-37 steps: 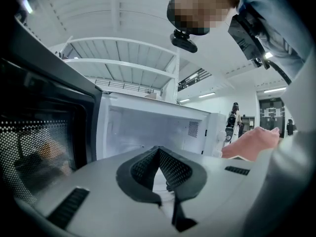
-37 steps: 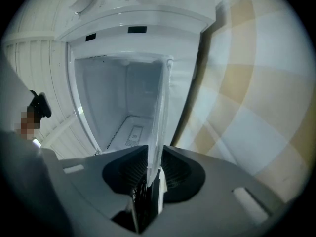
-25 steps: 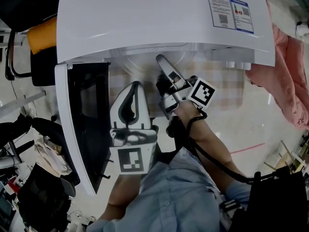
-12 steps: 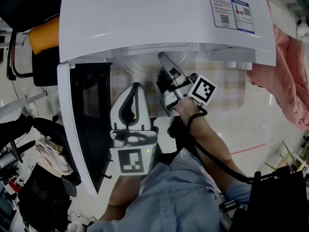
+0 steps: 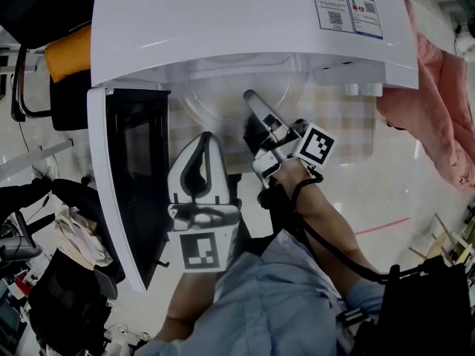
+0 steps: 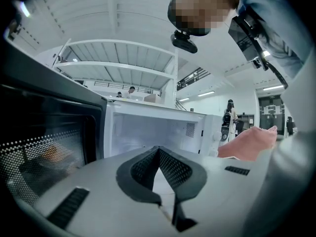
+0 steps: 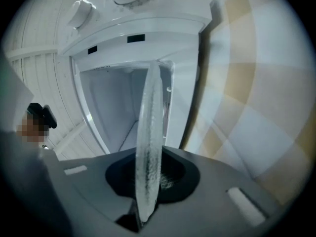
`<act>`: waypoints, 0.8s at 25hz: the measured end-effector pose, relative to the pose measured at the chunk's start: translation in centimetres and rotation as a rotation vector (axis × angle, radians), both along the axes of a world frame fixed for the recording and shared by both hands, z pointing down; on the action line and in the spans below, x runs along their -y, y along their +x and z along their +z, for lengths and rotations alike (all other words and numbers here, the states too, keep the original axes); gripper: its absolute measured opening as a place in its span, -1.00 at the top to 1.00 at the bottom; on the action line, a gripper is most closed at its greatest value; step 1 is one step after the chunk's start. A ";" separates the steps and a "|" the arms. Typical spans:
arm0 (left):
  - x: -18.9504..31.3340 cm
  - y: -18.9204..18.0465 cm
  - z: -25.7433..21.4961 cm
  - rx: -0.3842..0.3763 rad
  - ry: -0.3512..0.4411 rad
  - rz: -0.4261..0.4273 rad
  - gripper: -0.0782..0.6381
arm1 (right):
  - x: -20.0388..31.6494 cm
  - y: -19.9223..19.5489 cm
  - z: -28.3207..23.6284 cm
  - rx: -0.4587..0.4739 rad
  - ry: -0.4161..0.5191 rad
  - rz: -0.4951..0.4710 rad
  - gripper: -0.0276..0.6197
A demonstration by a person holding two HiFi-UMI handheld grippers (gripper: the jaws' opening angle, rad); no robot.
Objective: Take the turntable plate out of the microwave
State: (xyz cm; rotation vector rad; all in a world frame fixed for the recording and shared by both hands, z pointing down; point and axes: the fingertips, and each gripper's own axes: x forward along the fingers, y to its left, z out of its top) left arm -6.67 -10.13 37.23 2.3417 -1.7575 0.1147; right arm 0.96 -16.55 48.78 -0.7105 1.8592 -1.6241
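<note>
The turntable plate (image 5: 215, 104) is a clear glass disc with a thick, rounded rim. It sticks partway out of the cavity mouth, above the checked worktop (image 5: 349, 128). In the right gripper view the turntable plate (image 7: 149, 147) shows edge-on. Its near rim sits between the jaws of the right claw (image 7: 150, 177), which have just been closing onto it. The microwave (image 5: 245, 28) is white, with 2 labels on its top. Its dark-windowed door (image 5: 133, 176) is swung wide open at the left, and the pale cavity (image 6: 148, 132) is lit.
</note>
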 end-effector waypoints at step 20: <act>-7.6 3.4 -5.4 0.022 0.038 0.010 0.78 | -10.0 3.4 -5.7 -0.013 -0.008 -0.046 0.83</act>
